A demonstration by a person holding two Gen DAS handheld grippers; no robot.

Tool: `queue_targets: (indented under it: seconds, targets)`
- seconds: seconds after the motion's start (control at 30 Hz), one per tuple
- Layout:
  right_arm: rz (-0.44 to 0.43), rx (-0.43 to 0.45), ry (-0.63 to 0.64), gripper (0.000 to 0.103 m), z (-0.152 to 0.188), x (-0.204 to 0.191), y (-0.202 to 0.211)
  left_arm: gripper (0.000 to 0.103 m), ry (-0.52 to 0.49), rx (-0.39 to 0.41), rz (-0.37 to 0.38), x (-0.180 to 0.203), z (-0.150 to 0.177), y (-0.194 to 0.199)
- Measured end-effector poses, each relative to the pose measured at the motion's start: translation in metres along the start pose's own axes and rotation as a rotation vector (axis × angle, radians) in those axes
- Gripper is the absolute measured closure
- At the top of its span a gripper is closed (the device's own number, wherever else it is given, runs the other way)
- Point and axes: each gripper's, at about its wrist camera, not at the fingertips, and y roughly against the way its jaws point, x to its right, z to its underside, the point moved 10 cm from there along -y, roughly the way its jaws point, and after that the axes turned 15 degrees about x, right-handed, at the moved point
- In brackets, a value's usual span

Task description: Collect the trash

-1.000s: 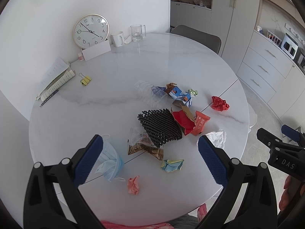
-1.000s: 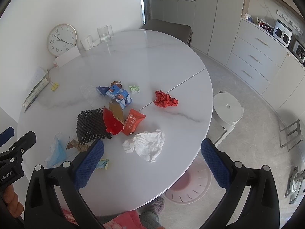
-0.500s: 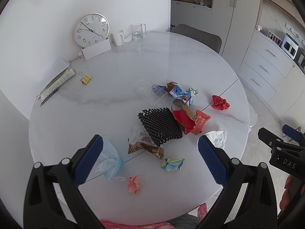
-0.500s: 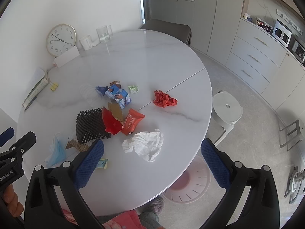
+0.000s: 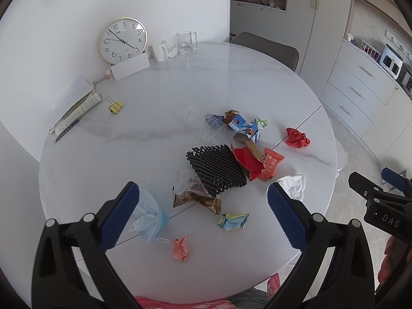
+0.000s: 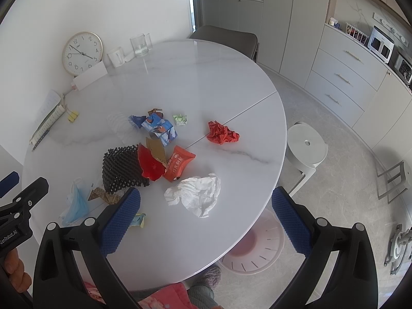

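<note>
Both grippers hang above the round white marble bench (image 5: 159, 134), and nothing has been picked up yet. Against the views from a second ago, almost nothing has changed: the litter lies just where it was and both cameras have drifted only a touch. So this reads as lining up, not grabbing.

The left gripper (image 5: 203, 200) is spread wide and empty, framing the clear snack wrapper (image 5: 191, 191) and the black foam mesh sleeve (image 5: 216, 168) that overlaps it. The light blue face mask (image 5: 149, 213) sits by its left finger, with a small pink paper wad (image 5: 181, 247) near the bench edge and a yellow-and-blue crumpled scrap (image 5: 233, 221) beside it.

The right gripper (image 6: 206, 208) is also spread wide and holds nothing, with the crumpled white tissue (image 6: 197, 193) right between its fingers. My guess is that goes first. Beyond it lie the orange snack packet (image 6: 179, 163), the crumpled red paper (image 6: 221, 134) and the blue printed carton (image 6: 159, 128).

A pale pink round basin (image 6: 253, 247) shows on the floor under the bench edge, likely where the trash goes.
</note>
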Motion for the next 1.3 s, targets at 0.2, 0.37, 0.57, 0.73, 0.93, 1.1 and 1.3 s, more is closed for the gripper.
queue_targets:
  seconds: [0.2, 0.37, 0.57, 0.73, 0.93, 1.1, 1.3]
  targets:
    - [-0.001, 0.0, 0.0, 0.002, 0.0, 0.0, 0.0, 0.008, 0.0, -0.002, 0.0, 0.0, 0.0, 0.0]
    - [-0.001, -0.002, -0.001, 0.002, 0.0, 0.0, 0.0, 0.008, -0.001, -0.002, 0.0, 0.0, 0.0, -0.001]
    - [0.0, 0.0, -0.001, 0.002, 0.001, 0.0, 0.001, 0.008, 0.0, -0.003, 0.001, 0.0, 0.001, -0.001]
    - [0.0, 0.001, -0.002, 0.002, 0.0, 0.0, 0.001, 0.008, -0.001, -0.004, 0.002, 0.0, 0.001, -0.001]
    - [-0.001, 0.024, -0.009, 0.002, 0.004, -0.002, 0.002, 0.008, 0.021, -0.007, 0.058, -0.003, 0.003, -0.003]
    - [-0.011, 0.016, -0.023, 0.002, 0.019, -0.009, -0.007, 0.008, 0.057, 0.01, 0.054, -0.039, 0.01, -0.011]
    - [-0.054, -0.059, -0.064, 0.002, 0.053, -0.029, -0.027, 0.008, 0.114, -0.05, -0.01, -0.099, 0.04, -0.031]
